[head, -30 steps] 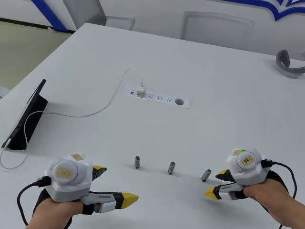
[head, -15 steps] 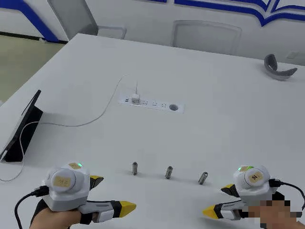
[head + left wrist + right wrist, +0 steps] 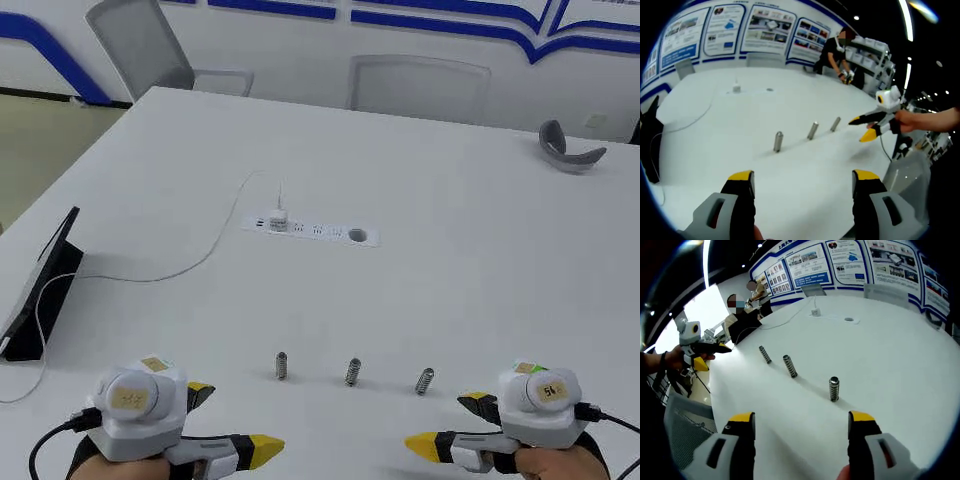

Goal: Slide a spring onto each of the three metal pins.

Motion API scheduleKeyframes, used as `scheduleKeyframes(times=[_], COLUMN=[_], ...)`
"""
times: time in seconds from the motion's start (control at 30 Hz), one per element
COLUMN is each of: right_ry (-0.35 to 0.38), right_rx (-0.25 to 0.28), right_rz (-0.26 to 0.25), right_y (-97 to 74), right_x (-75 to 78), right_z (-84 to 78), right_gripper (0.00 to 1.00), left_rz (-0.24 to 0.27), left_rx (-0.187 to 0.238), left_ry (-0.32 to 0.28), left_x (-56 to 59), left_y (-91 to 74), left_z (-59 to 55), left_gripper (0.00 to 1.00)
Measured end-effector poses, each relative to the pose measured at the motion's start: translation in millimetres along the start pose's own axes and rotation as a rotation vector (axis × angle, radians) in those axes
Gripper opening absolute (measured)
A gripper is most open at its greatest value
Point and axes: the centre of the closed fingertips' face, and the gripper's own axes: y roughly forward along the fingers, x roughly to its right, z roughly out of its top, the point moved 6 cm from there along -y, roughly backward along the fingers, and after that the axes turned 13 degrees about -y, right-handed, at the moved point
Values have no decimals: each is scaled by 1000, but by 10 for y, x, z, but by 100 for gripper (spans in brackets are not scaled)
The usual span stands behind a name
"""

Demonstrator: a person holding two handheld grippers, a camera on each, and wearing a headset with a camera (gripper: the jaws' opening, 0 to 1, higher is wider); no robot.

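Note:
Three short metal pins stand in a row on the white table, each with a spring coiled around it: left pin (image 3: pixel 281 366), middle pin (image 3: pixel 353 372), right pin (image 3: pixel 425 381). The right gripper view shows the coils clearly on the nearest pin (image 3: pixel 834 388), the middle pin (image 3: pixel 790 366) and the far pin (image 3: pixel 764 354). My left gripper (image 3: pixel 235 422) is open near the table's front edge, left of the row. My right gripper (image 3: pixel 445 422) is open just in front of the right pin. Both hold nothing. From the left gripper (image 3: pixel 802 175) the row (image 3: pixel 812 130) lies ahead.
A white power strip (image 3: pixel 310 229) with a plugged charger and a cable lies mid-table. A black tablet stand (image 3: pixel 35 300) sits at the left edge. A grey headset (image 3: pixel 570 147) rests at the far right. Chairs stand behind the table, and people stand in the background.
The head camera has tilted up. My right gripper has drawn back from the right pin toward the front edge. The left gripper has kept about the same spot.

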Motion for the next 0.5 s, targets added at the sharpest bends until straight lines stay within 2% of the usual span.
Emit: scheduleKeyframes(times=[0.13,0.33,0.5], right_ry=[-1,9,14], right_rx=[8,79,97], right_rz=[-17,-48,-54], right_y=[-19,-80,-116], right_x=[-64,-159,-242], right_z=[33,106,105], right_gripper=[83,86,89], left_rz=[7,15,21], left_rx=[-1,4,14], left_ry=[2,13,9], left_x=[-17,-14,-30], left_y=[11,15,6], left_z=[1,31,70], left_gripper=[80,80,80])
